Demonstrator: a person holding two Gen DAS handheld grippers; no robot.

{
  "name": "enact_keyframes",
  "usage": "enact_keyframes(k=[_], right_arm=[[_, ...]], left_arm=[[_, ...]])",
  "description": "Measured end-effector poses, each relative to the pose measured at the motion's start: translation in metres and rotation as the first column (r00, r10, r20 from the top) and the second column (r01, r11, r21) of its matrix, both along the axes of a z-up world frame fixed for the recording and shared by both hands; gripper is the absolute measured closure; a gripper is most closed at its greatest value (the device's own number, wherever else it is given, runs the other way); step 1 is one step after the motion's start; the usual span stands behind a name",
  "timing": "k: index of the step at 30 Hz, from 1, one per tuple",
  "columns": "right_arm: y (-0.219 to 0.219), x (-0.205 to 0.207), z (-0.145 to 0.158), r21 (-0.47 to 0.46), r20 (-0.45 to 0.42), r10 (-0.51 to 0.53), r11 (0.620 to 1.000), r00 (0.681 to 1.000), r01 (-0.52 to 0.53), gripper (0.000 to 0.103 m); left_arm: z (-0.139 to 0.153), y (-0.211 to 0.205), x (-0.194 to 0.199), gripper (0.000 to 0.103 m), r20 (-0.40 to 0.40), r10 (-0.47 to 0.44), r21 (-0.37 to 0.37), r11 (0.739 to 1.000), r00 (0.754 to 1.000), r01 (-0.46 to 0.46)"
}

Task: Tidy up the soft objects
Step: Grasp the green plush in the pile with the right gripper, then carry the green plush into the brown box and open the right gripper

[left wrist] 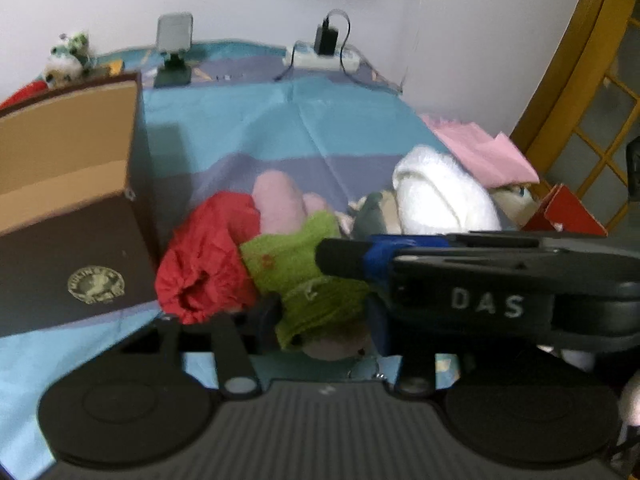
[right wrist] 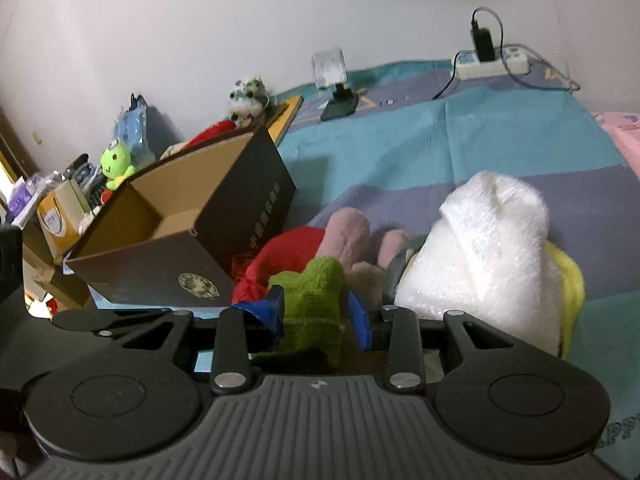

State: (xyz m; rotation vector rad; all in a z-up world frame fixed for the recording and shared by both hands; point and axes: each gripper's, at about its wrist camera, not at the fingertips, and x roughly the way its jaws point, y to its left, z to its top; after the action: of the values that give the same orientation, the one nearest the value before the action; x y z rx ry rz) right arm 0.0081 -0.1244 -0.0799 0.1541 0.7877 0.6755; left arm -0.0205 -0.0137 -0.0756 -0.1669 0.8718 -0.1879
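A pile of soft things lies on the striped bedspread: a green knit piece (left wrist: 304, 276) (right wrist: 316, 300), a red cloth (left wrist: 208, 256) (right wrist: 284, 256), a pink plush (left wrist: 280, 204) (right wrist: 348, 232) and a white fluffy bundle (left wrist: 440, 192) (right wrist: 488, 248). My left gripper (left wrist: 324, 316) and my right gripper (right wrist: 316, 316) both have their jaws closed on the green knit piece. The right gripper's body (left wrist: 500, 284) crosses the left wrist view from the right. An open brown cardboard box (left wrist: 68, 184) (right wrist: 180, 220) stands just left of the pile.
A power strip with a charger (left wrist: 324, 52) (right wrist: 492, 60) and a phone stand (left wrist: 174, 48) (right wrist: 336, 80) sit near the far wall. Pink fabric (left wrist: 484, 152) and a red box (left wrist: 568, 212) lie right. A green plush (right wrist: 116, 164) and clutter sit behind the box.
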Motion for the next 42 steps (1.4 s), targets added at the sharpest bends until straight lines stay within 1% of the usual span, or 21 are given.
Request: enact_keyframes(k=[1,2,3,4,6,8,12,14,16,19,21,24,26,28,30,32,34,36,39,42], right_arm=[[0.002,0.003,-0.003,-0.004,-0.006,0.005,1.000,1.000,-0.005,0.095],[0.003,0.006,-0.008,-0.005,-0.014,0.012,1.000,1.000,-0.012,0.100],[0.003,0.008,-0.011,-0.002,-0.021,0.017,1.000,1.000,-0.017,0.103],[0.001,0.009,-0.013,0.008,-0.025,0.025,1.000,0.999,-0.025,0.103],[-0.002,0.010,-0.012,0.040,-0.012,0.039,0.998,0.999,-0.038,0.103],[-0.006,0.009,-0.011,0.044,0.007,0.051,0.998,0.999,-0.051,0.103],[-0.011,0.008,-0.006,0.076,0.003,0.066,0.995,0.998,-0.066,0.103],[-0.014,0.005,0.001,0.103,0.000,0.059,0.993,0.998,-0.059,0.103],[-0.017,0.001,0.014,0.150,0.035,0.065,0.986,0.997,-0.070,0.103],[-0.015,-0.001,0.035,0.186,0.094,0.061,0.979,0.994,-0.077,0.103],[-0.011,0.000,0.047,0.215,0.127,0.055,0.973,0.990,-0.082,0.103],[0.007,0.006,0.065,0.240,0.171,0.048,0.967,0.984,-0.089,0.103],[0.027,0.014,0.076,0.260,0.184,0.055,0.960,0.981,-0.103,0.103],[0.046,0.022,0.081,0.271,0.202,0.076,0.954,0.976,-0.131,0.103],[0.072,0.035,0.087,0.280,0.212,0.108,0.946,0.971,-0.166,0.103],[0.102,0.048,0.086,0.279,0.214,0.139,0.940,0.967,-0.197,0.103],[0.133,0.061,0.082,0.279,0.199,0.171,0.934,0.965,-0.224,0.103],[0.165,0.073,0.074,0.278,0.174,0.204,0.928,0.964,-0.246,0.103],[0.215,0.083,0.059,0.265,0.091,0.242,0.929,0.966,-0.258,0.103],[0.260,0.093,0.039,0.249,-0.019,0.257,0.937,0.966,-0.245,0.103]], left_arm=[[-0.002,0.001,0.001,0.059,-0.001,0.005,0.004,1.000,1.000,-0.005],[-0.004,0.001,0.001,0.063,0.003,0.008,0.006,1.000,1.000,-0.008],[-0.003,0.000,0.000,0.067,0.010,0.008,0.006,1.000,1.000,-0.008],[-0.002,-0.001,-0.002,0.069,0.021,0.005,0.008,1.000,1.000,-0.005],[0.003,-0.005,-0.006,0.077,0.047,-0.004,0.030,1.000,0.999,0.003],[0.008,-0.006,-0.012,0.080,0.068,-0.021,0.038,0.999,0.997,0.019],[0.023,-0.005,-0.022,0.082,0.118,-0.060,0.048,0.997,0.991,0.055],[0.035,-0.004,-0.029,0.082,0.170,-0.078,0.059,0.996,0.982,0.069],[0.049,0.000,-0.032,0.082,0.213,-0.093,0.052,0.995,0.973,0.084],[0.070,0.012,-0.033,0.082,0.279,-0.110,0.043,0.994,0.954,0.103],[0.084,0.025,-0.030,0.082,0.321,-0.119,0.042,0.993,0.940,0.111],[0.103,0.051,-0.023,0.082,0.365,-0.121,0.061,0.992,0.923,0.106],[0.112,0.075,-0.020,0.082,0.390,-0.106,0.058,0.994,0.915,0.090],[0.118,0.103,-0.014,0.082,0.402,-0.080,0.062,0.996,0.912,0.061],[0.120,0.133,-0.008,0.082,0.401,-0.051,0.069,0.997,0.914,0.025],[0.119,0.163,-0.001,0.082,0.389,-0.017,0.076,0.997,0.921,-0.013],[0.112,0.194,0.005,0.082,0.362,0.017,0.088,0.995,0.932,-0.052],[0.102,0.227,0.013,0.082,0.317,0.053,0.098,0.991,0.947,-0.089],[0.081,0.268,0.027,0.082,0.229,0.099,0.115,0.985,0.968,-0.128],[0.061,0.300,0.038,0.082,0.156,0.138,0.157,0.974,0.978,-0.163]])
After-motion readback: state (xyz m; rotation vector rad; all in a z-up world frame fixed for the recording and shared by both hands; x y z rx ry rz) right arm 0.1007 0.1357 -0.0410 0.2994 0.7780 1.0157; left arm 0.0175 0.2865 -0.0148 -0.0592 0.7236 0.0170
